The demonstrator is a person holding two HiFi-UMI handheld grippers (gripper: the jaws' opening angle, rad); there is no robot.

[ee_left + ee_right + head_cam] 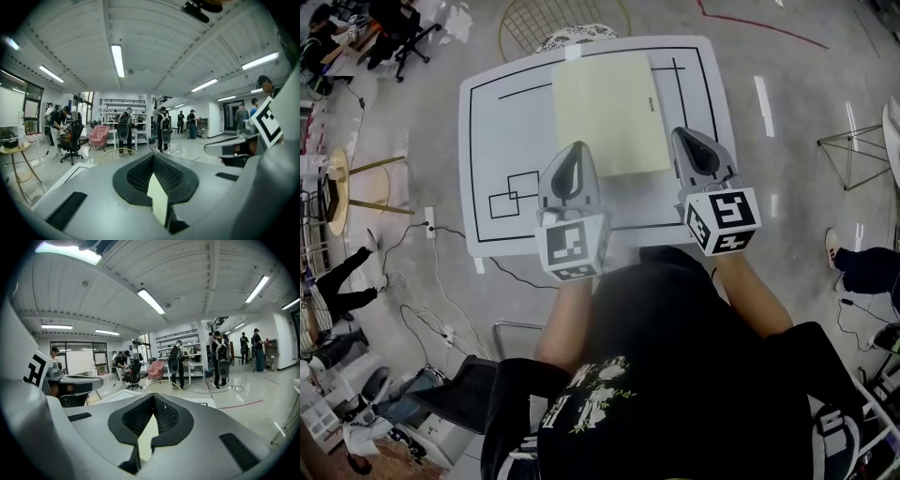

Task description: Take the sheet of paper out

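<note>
A pale yellow flat folder (609,112) lies on the white table (502,141), which is marked with black lines. My left gripper (577,146) hovers over the folder's near left corner, and my right gripper (679,132) hovers just off its near right corner. The jaws of both meet at the tips with nothing between them. In the left gripper view the left gripper (153,157) is shut, and pale yellow (158,197) shows below through the gap behind the tips. The right gripper view shows the right gripper (153,395) the same way, over pale yellow (146,441). No separate sheet of paper can be seen.
A gold wire chair (562,23) stands beyond the table's far edge. A small round side table (337,187) and a power strip (429,221) with cables are at the left. People stand around the room; someone's shoe (832,246) is at the right.
</note>
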